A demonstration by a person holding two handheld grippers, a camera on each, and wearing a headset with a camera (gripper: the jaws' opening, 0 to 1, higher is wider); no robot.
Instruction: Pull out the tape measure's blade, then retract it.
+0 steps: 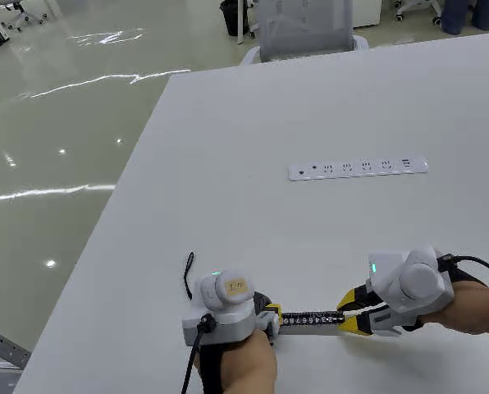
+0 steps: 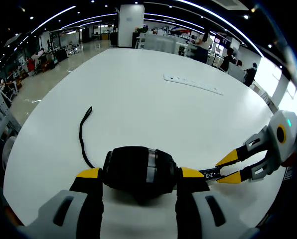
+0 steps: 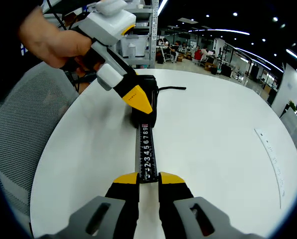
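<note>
The table is smooth matt white with hardly any reflection, while the floor beside it is glossy and mirrors the ceiling lights. The tape measure case looks like matt black plastic with a grey band; its blade is black with a faint sheen. The left gripper and right gripper have matt grey and white plastic bodies and yellow fingertip pads. The power strip is white plastic — the chair back is grey mesh

White-grey left gripper and right gripper, yellow-tipped fingers, black cables
</note>
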